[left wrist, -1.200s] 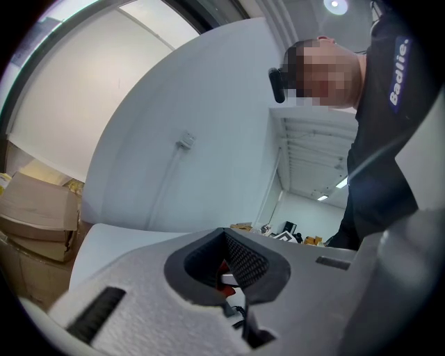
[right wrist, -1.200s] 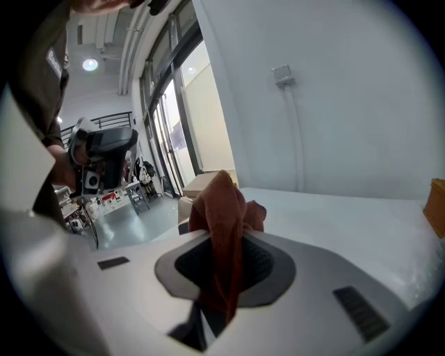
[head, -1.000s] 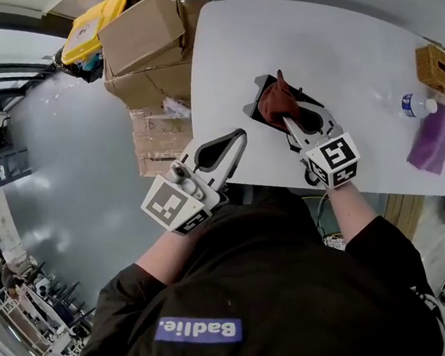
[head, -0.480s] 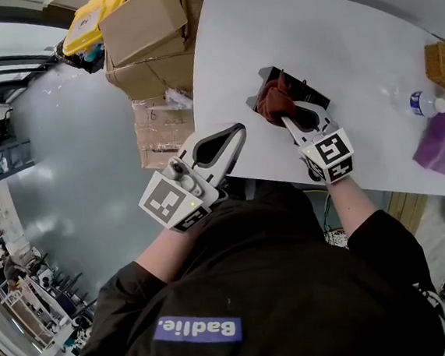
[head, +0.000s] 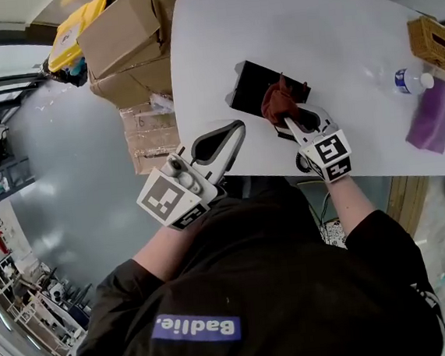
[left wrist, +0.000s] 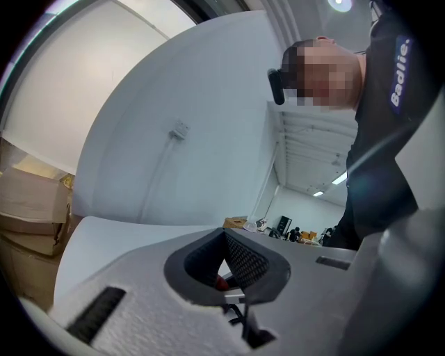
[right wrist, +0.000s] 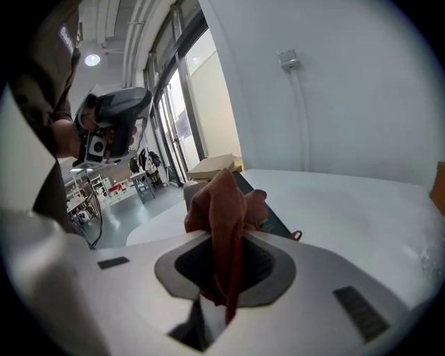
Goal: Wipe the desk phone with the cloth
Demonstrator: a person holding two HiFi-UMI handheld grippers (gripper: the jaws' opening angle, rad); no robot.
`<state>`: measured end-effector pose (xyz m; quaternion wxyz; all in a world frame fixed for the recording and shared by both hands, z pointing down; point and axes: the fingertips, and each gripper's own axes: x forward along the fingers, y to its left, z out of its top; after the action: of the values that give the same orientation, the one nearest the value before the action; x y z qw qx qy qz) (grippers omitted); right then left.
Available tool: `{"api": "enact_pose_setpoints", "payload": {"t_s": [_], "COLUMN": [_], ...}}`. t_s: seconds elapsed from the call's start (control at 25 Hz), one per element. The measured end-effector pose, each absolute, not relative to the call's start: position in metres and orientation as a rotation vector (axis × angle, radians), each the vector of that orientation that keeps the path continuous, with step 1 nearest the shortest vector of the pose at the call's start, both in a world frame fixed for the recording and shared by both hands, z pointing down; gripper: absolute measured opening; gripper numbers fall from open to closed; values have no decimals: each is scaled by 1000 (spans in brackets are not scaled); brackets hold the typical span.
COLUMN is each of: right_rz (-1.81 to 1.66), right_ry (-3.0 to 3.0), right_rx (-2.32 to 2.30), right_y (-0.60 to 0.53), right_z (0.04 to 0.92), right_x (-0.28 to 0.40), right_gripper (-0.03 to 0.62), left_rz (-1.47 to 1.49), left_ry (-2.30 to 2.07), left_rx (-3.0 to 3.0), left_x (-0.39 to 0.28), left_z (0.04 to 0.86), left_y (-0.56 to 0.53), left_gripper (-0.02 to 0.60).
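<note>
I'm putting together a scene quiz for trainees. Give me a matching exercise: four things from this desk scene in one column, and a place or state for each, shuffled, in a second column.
Things:
1. cloth
2. desk phone
3. cardboard boxes
4. bottle

Places or states:
A. off the table, at the head view's left
B. near the right end of the table, next to a purple item
C. black, lying on the table
D. clamped in the right gripper

Pairs: 1-D, 2-C, 3-A, 4-B
</note>
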<state>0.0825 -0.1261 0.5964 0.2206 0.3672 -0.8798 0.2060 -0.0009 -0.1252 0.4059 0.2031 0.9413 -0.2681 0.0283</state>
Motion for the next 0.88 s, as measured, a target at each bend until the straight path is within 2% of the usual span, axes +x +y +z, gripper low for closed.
{"api": "enact_pose_setpoints", "payload": {"t_s": [0.48, 0.88], "right_rz": [616, 542], "right_ry": [-2291, -2264], "right_rx": [1141, 1321], "right_y": [-103, -74], "right_z": [619, 562], "right_x": [131, 113], "right_gripper": [58, 58], "left_rz": [83, 50], "left_ry": [-658, -555], "left_rx": [2667, 2731], "left_x": [17, -20], "left_z": [403, 384], "left_y": [-104, -65], "left_gripper": [8, 8]}}
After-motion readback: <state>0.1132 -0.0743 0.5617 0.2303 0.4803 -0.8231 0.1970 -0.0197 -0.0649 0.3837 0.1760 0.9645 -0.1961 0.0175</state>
